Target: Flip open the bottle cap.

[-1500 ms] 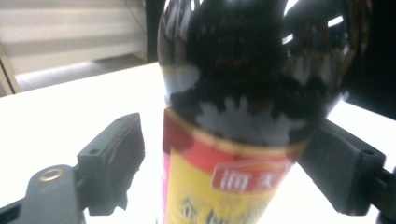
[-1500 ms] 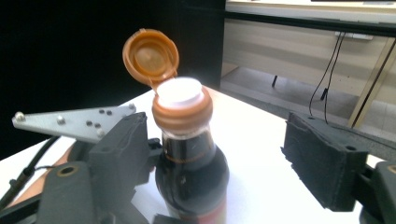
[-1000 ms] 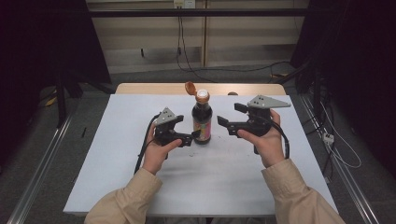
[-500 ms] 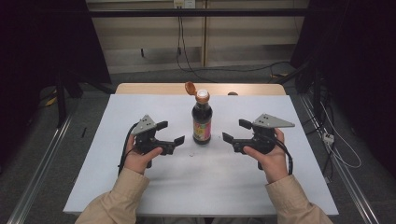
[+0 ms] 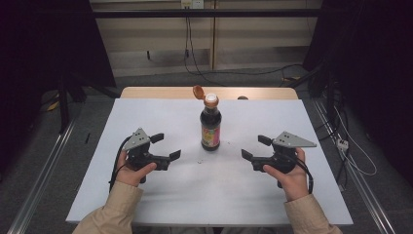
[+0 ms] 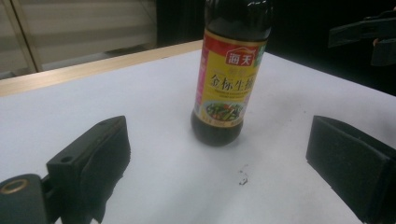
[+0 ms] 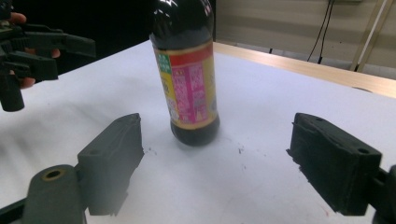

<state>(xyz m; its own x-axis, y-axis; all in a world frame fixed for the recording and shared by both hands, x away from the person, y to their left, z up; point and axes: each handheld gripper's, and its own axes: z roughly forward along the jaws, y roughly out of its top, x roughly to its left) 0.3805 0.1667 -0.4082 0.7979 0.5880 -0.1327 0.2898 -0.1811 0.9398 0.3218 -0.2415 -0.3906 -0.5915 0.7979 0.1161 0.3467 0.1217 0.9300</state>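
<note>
A dark glass sauce bottle (image 5: 210, 127) with a yellow, red and pink paper label and an orange flip cap (image 5: 198, 91) hanging open off its neck stands upright on the white tabletop (image 5: 214, 195), toward the far middle, near the bare wooden strip (image 5: 156, 92) along the far edge. Small dark specks (image 6: 243, 176) dot the smooth sheet just in front of its base. The left gripper (image 5: 165, 146) and right gripper (image 5: 253, 147), each with blocky black matte pads, sit well apart on either side of the bottle, jaws wide and empty, nothing between them and it.
</note>
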